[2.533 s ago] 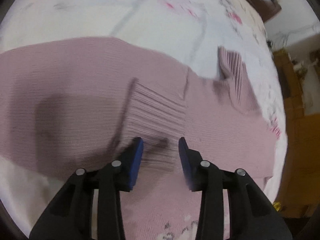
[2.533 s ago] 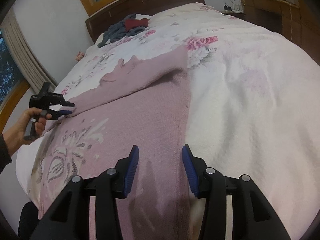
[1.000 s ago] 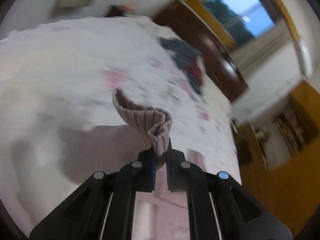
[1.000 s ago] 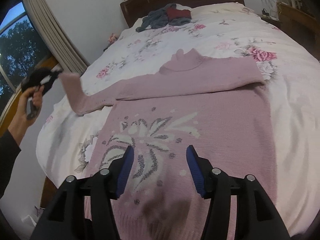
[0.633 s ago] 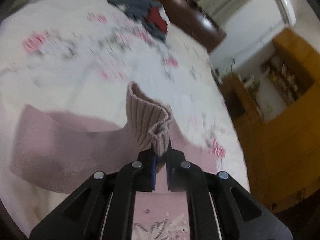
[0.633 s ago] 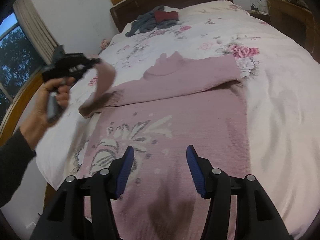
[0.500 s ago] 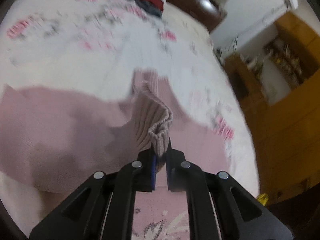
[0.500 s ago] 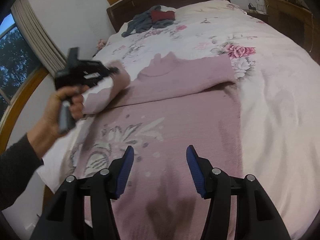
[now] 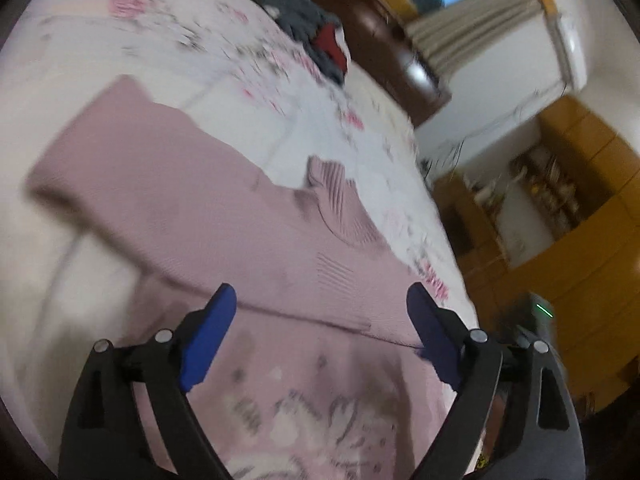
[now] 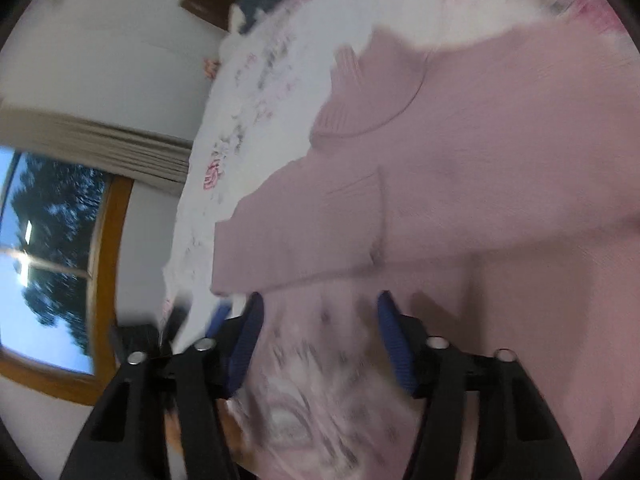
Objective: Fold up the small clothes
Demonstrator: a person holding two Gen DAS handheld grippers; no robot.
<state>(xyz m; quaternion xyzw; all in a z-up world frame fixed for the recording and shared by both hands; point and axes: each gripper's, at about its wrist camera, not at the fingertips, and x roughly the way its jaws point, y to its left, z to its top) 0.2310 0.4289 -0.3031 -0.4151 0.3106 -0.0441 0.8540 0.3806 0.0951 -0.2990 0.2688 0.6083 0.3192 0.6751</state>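
On the bed: pink knit sweater [image 9: 224,216] spread flat over the floral bedspread [image 9: 168,44], front side up, both views motion-blurred.
Left gripper [image 9: 320,320]: blue pads spread wide, nothing between them, hovering above the sweater's chest area.
Right gripper [image 10: 318,322]: pads apart, empty, above the lower front of the sweater near the grey-white flower print [image 10: 296,392].
Sleeve, left side [image 9: 120,168]: lying across the body of the sweater, doubled back on itself; folded edge sits toward the bed's side edge, ribbed cuff [image 10: 352,204] lies on the chest just below the collar.
Collar [image 9: 336,200]: ribbed turtleneck, flat on the bedspread, pointing toward the headboard.
Other sleeve: also laid across the chest; its lower edge makes a straight line running between the left gripper's pads in the left wrist view.
Contact: cannot tell whether either gripper touches the knit; pads look clear of it.
Other gripper in frame: a dark blurred shape with a blue tip [image 10: 218,316] shows beside the right gripper's left finger at the bed's edge; too smeared for detail.
Background: pile of grey and red clothes [image 9: 316,44] near the dark wooden headboard [image 9: 384,52]; curtained window [image 10: 52,256] with trees outside; wooden cabinets [image 9: 580,216] past the far side of the bed.
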